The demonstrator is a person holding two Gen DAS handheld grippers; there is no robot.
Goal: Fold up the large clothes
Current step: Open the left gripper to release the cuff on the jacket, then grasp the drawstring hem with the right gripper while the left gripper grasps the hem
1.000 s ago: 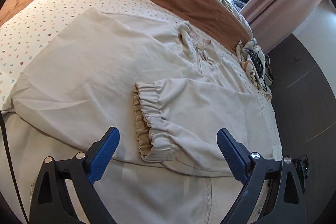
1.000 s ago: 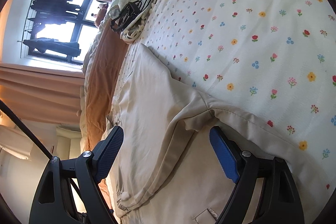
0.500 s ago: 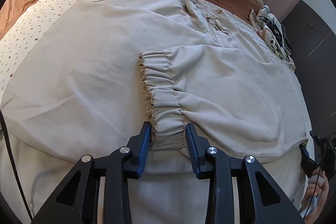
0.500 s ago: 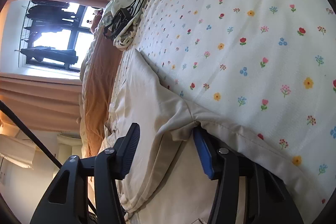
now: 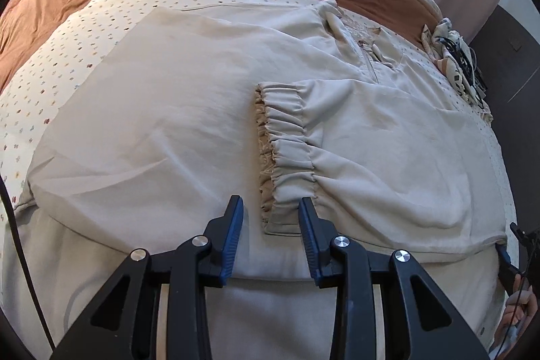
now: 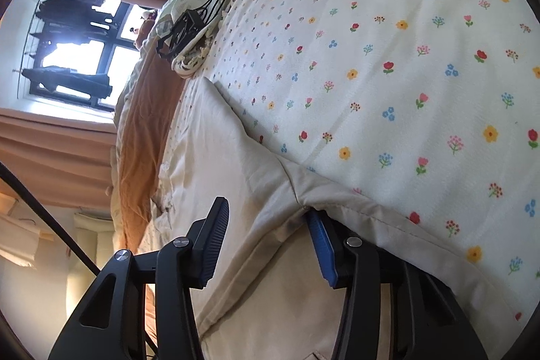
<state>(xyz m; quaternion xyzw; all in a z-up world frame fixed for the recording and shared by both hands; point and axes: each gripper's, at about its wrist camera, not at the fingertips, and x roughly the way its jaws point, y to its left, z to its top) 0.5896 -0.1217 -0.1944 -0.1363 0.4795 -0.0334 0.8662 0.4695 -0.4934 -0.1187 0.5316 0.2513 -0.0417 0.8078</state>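
Here, plain beige jacket, no legible labels, floral bedsheet.

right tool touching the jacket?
Touching. Right wrist view: jacket hem drapes over one pad of the right tool, whose jaws have just been closing, fabric between.

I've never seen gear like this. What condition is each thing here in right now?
jacket, spread flat on the flowered sheet
sleeve, folded across the jacket's front
left gripper, jaws just closed in around the cuff corner; grip unclear
right gripper, jaws just closed in on the jacket's side fold; grip unclear
curtains, drawn open
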